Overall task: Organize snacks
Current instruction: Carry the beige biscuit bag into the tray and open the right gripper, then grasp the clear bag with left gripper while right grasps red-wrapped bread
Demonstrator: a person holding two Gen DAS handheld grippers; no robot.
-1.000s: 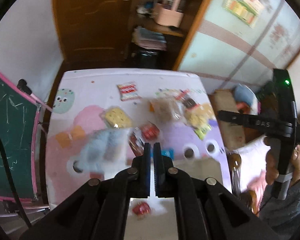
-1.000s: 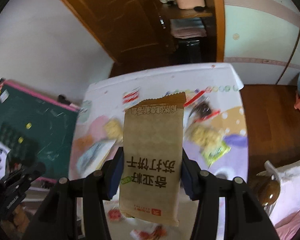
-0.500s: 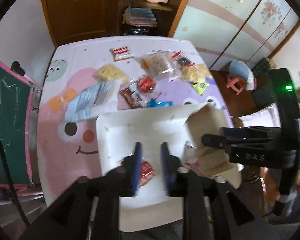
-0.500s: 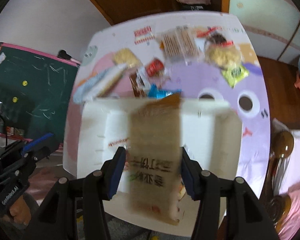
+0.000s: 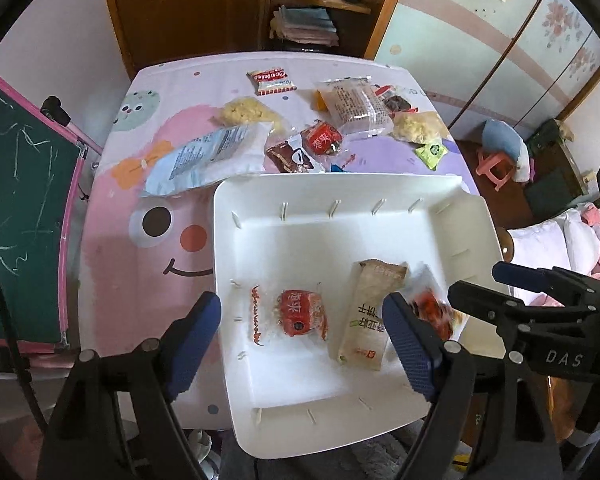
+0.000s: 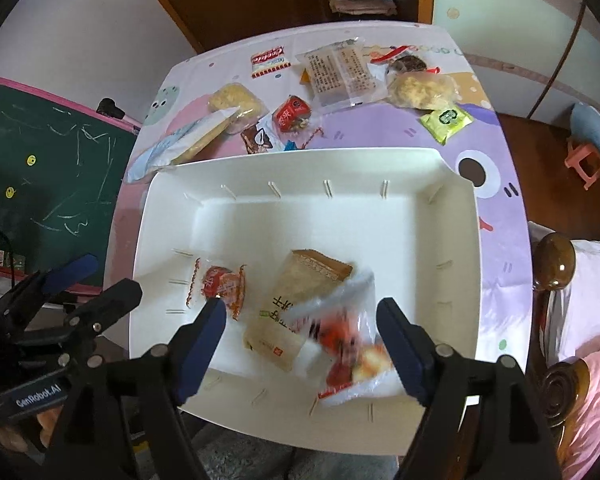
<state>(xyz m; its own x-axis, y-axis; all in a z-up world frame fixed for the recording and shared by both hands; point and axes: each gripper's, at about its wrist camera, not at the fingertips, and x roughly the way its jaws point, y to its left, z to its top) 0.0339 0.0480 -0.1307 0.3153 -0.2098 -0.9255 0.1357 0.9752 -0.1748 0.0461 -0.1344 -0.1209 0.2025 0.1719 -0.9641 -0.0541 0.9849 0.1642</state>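
Note:
A white tray (image 5: 340,178) (image 6: 300,156) stands at the table's near edge. In it lie a small red packet (image 5: 302,314) (image 6: 222,286), a brown cracker packet (image 5: 370,316) (image 6: 296,300) and a blurred clear-and-red packet (image 5: 432,308) (image 6: 348,344) partly on top of the brown one. My left gripper (image 5: 302,336) (image 6: 104,280) hangs over the red packet, its jaws opening, pads clear of it. My right gripper (image 6: 302,348) (image 5: 480,280) hangs above the brown and clear packets, its jaws opening, touching neither.
Several loose snacks lie beyond the tray: a blue-white pouch (image 5: 208,156), a red cookie packet (image 5: 271,80), a clear cracker pack (image 5: 356,104), a green sachet (image 5: 432,152). A green chalkboard (image 5: 20,200) stands on the left; a wooden bedpost (image 6: 556,260) and a pink stool (image 5: 496,164) on the right.
Both grippers came down over the tray. The right one let go of the brown cracker packet, which now lies in the tray. The left jaws went from shut to wide apart.

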